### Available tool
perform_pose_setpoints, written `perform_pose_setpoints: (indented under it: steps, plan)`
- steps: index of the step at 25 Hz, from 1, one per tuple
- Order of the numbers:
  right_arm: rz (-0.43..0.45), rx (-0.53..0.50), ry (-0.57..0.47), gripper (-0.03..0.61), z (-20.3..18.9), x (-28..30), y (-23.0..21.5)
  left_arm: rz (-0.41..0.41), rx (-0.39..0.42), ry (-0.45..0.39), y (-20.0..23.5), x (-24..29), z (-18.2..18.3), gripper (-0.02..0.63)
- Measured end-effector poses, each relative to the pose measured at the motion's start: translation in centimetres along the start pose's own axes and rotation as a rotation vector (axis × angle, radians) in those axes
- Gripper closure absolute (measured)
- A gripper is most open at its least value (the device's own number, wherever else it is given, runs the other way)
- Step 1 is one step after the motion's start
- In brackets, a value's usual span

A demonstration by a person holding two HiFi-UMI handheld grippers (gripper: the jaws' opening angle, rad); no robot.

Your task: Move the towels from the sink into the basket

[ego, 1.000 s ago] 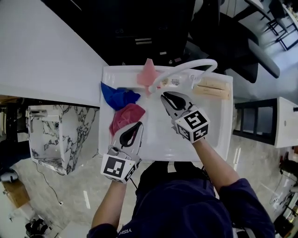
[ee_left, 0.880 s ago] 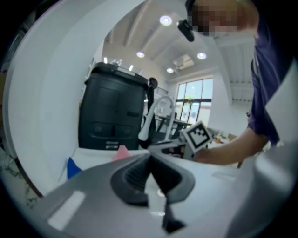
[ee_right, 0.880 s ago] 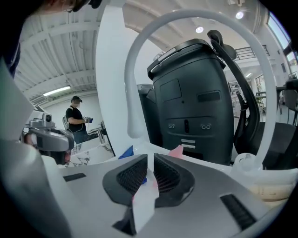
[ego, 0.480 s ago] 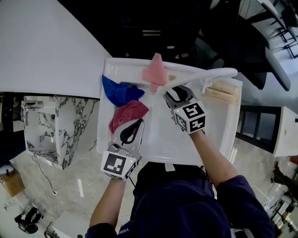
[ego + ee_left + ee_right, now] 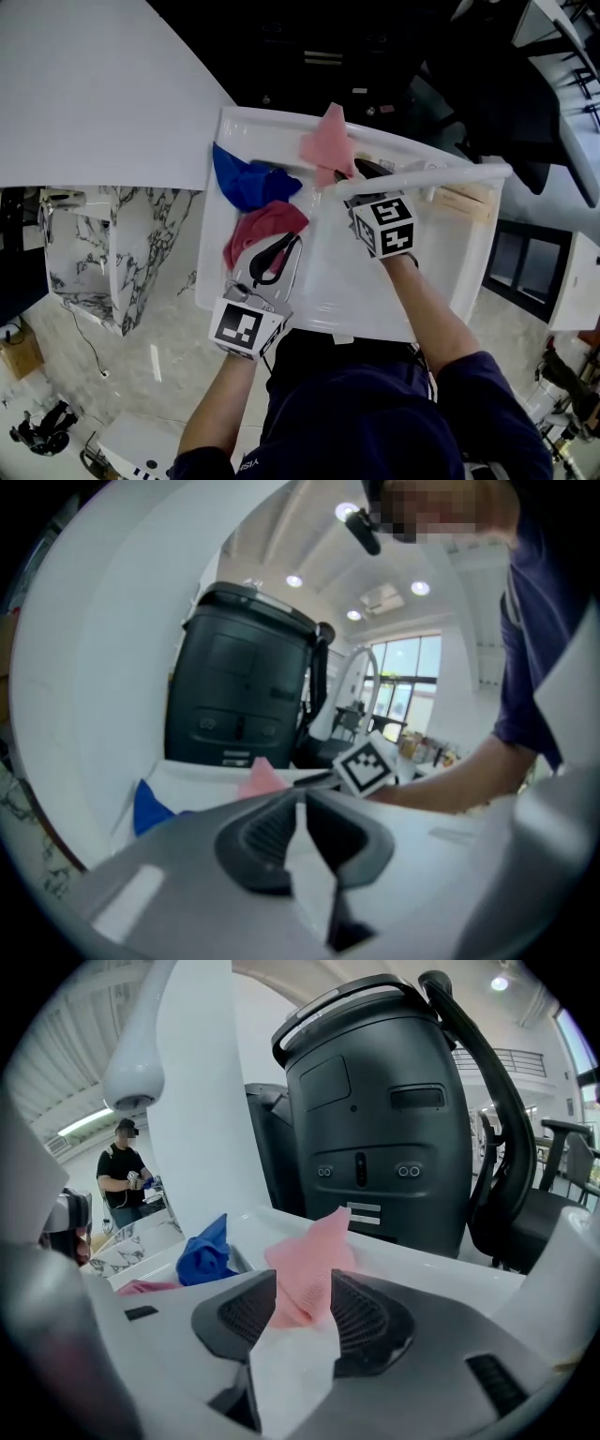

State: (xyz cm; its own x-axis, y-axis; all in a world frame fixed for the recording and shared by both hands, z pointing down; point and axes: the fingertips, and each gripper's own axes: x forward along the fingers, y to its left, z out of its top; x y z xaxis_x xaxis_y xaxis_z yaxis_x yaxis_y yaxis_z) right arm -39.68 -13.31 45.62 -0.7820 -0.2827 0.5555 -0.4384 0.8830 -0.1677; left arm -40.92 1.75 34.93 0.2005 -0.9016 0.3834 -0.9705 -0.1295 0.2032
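Three towels lie in the white sink [image 5: 412,309]: a pink one [image 5: 328,142] draped on the back rim, a blue one [image 5: 246,184] at the back left, a red one [image 5: 262,227] nearer. My right gripper [image 5: 361,173] reaches under the faucet [image 5: 422,175]. Its jaws have just been opening and stand open, with the pink towel [image 5: 309,1255] between the tips [image 5: 304,1279] and no pad pressing on it. My left gripper [image 5: 284,246] is shut and empty beside the red towel's near edge. In its own view the left gripper [image 5: 300,801] faces the blue towel [image 5: 150,808] and pink towel [image 5: 261,778].
A black machine with a handle [image 5: 375,1119] stands right behind the sink. A tan wooden object [image 5: 466,202] lies on the sink's right rim. A marble counter [image 5: 122,253] is at the left, a white panel [image 5: 84,103] beyond it.
My right gripper has moved toward the back of the sink, under the faucet, up to the pink towel, and its jaws have opened. The left gripper has shifted slightly by the red towel.
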Motion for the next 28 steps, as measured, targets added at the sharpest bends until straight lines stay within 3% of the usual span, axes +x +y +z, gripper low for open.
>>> perform_pose_setpoints:
  steps: [8, 13, 16, 28]
  plan:
    - [-0.062, 0.006, 0.057, 0.433, -1.7, 1.4, -0.7, 0.001, -0.001, 0.001, 0.3, -0.4, -0.5, 0.589]
    - [-0.084, 0.017, 0.077, 0.495, -2.4, 1.4, -1.3, 0.001, -0.005, 0.003, 0.3, -0.4, -0.8, 0.588]
    - [-0.088, 0.018, 0.061, 0.554, -2.3, 1.0, -1.5, -0.008, 0.001, 0.007, 0.3, -0.3, -1.0, 0.576]
    - [-0.025, 0.047, -0.043, 0.561, -0.4, -3.9, 0.9, -0.075, 0.035, 0.008, -1.2, -1.1, -0.7, 0.563]
